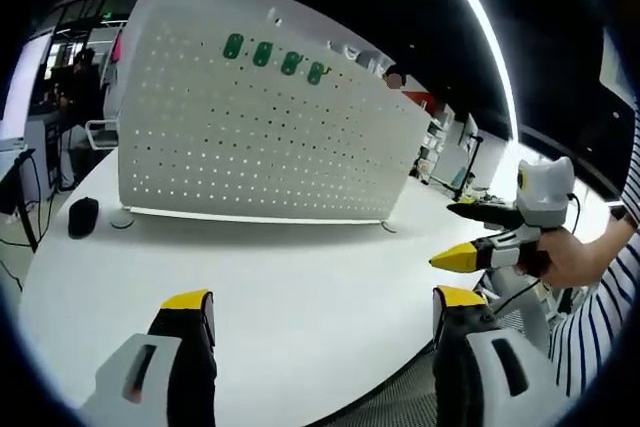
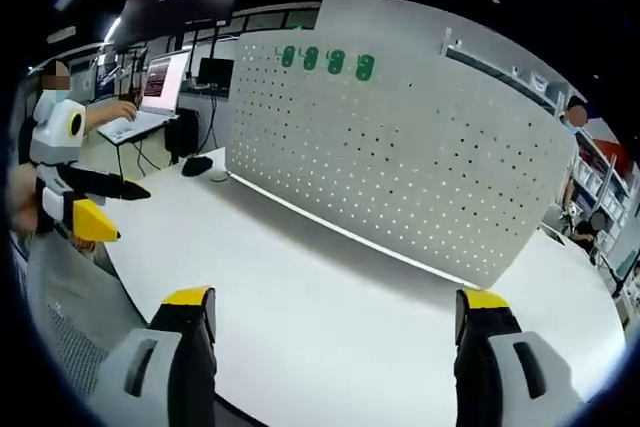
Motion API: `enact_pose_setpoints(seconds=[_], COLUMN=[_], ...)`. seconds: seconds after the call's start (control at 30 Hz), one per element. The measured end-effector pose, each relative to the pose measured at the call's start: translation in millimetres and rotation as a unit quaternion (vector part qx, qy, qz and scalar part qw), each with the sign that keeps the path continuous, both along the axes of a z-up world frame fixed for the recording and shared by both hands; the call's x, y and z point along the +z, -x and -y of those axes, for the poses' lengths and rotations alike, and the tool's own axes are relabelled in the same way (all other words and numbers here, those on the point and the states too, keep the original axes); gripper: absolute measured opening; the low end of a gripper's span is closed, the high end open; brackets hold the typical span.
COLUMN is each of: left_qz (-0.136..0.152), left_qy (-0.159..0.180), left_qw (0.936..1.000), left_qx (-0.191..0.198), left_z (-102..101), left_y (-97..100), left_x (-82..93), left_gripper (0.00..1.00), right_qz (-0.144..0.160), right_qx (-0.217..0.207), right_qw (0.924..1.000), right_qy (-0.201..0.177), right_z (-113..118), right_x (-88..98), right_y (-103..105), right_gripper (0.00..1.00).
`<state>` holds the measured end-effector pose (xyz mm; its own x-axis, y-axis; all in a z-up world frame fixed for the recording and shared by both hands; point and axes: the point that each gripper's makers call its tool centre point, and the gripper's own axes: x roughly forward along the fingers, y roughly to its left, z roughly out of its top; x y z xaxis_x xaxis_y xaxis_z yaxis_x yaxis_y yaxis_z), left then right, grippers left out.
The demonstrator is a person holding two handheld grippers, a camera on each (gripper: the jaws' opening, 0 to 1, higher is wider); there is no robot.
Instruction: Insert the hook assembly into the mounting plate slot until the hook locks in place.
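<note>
pegboard: matt white perforated metal | table: smooth white, slight sheen

The plate is a wide white pegboard with many small holes in rows; it stands upright on the white table, resting on small feet. Four green hooks sit in a row near its top edge, close to each other; their shape is too small to tell.

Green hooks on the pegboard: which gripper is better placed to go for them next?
Left, marginally. The four green hooks sit nearer its open jaws' centreline; in the right gripper view they lie off to the left. Both grippers are empty and far from the pegboard.
</note>
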<state>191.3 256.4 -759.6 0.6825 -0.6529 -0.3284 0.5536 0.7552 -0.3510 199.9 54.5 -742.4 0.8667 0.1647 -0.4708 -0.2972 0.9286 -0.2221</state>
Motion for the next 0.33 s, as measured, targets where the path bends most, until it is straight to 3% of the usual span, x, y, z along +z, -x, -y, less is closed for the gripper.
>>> enact_pose_setpoints(seconds=[0.17,0.33], left_qz=[0.000,0.001], left_qy=[-0.001,-0.001], left_qw=[1.0000,1.0000], left_qx=[-0.001,-0.001], left_z=[0.2,0.4], left_y=[0.6,1.1], left_x=[-0.1,0.2], left_gripper=[0.92,0.92], right_qz=[-0.020,-0.013], right_qx=[0.008,0.012], right_qw=[0.9998,0.9999], right_qy=[0.004,0.001], right_z=[-4.8,-6.6], right_x=[-9.2,-5.1], right_y=[6.9,8.0], right_gripper=[1.00,1.00])
